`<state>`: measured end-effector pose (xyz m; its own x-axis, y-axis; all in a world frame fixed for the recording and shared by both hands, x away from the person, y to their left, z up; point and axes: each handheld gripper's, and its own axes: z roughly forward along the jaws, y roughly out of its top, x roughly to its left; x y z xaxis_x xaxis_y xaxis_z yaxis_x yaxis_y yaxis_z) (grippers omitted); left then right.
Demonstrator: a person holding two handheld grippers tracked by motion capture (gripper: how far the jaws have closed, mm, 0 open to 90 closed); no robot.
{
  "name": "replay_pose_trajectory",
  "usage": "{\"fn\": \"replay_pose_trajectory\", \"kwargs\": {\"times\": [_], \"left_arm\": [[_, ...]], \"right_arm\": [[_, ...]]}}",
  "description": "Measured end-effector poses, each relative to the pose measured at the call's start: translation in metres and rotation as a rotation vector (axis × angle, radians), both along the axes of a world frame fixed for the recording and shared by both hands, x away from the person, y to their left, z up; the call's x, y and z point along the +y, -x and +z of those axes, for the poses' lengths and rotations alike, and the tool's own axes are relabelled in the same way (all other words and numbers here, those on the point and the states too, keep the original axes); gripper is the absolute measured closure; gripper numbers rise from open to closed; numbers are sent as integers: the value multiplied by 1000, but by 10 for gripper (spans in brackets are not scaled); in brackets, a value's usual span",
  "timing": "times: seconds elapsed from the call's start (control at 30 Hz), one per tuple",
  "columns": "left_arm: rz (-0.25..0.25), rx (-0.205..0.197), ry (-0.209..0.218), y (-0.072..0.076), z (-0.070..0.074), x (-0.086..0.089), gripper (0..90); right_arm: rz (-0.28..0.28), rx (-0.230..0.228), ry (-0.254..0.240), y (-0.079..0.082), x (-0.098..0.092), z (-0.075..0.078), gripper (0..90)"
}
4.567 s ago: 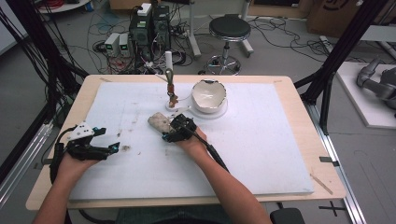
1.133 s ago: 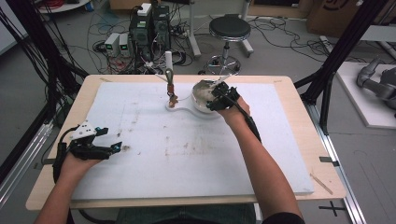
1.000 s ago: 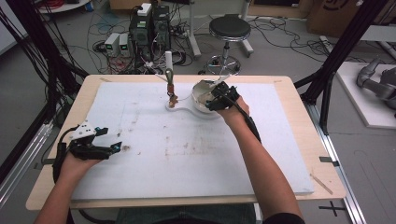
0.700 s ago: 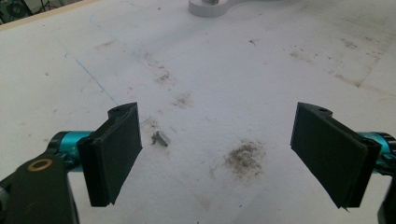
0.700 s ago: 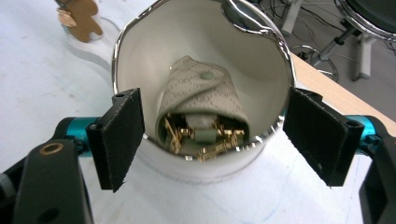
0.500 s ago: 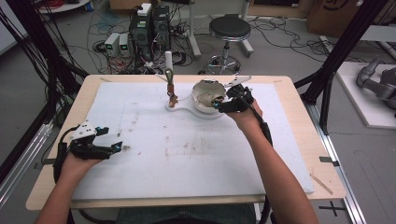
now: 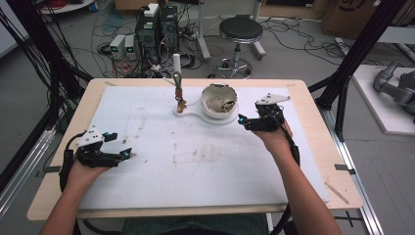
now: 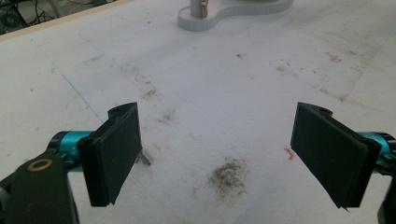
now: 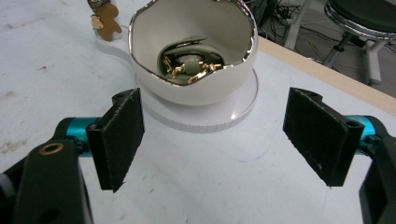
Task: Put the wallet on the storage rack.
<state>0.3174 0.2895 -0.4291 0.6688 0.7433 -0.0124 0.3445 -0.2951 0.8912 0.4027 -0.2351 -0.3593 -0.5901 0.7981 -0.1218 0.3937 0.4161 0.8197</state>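
Looking down from the high view, the white bowl (image 7: 219,100) sits on its flat white stand (image 7: 195,114) at the upper middle of the frame. The right gripper (image 7: 254,121) is just to the bowl's right, apart from it; its jaws have just been opening and nothing is between them. The left gripper (image 7: 115,155) rests at the lower left, well apart from the bowl, on the white table cover (image 7: 205,171).

In the left gripper view, the jaws stand wide and empty over a smudge of dirt (image 8: 228,175); the stand (image 8: 233,11) shows at the top.

In the right gripper view, the bowl (image 9: 194,51) fills the upper middle, with a jagged gold-edged rim and small gold pieces (image 9: 189,65) inside. The jaws are spread and empty.

It looks like thin, glazed ceramic: stiff, light, slippery and easily chipped. A gentle hold across the wall below the rim seems safest.
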Motion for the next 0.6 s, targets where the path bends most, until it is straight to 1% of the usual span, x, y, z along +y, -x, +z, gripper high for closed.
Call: {"fn": "replay_pose_trajectory", "kwargs": {"times": [0.1,0.13,0.27,0.43,0.6], "left_arm": [[-4,-5,-1,0,1,-2,163],[-5,-7,2,0,1,-3,163],[-4,-13,6,0,1,-4,163],[0,-15,10,0,2,-3,163],[3,-16,19,0,1,-3,163]], "right_arm": [[1,-4,-21,8,-6,-5,211],[0,-17,-26,11,-8,-6,211],[0,-16,-51,19,-14,-14,204],[3,-10,-79,24,-18,-22,204],[4,-17,-93,29,-23,-30,204]]}}
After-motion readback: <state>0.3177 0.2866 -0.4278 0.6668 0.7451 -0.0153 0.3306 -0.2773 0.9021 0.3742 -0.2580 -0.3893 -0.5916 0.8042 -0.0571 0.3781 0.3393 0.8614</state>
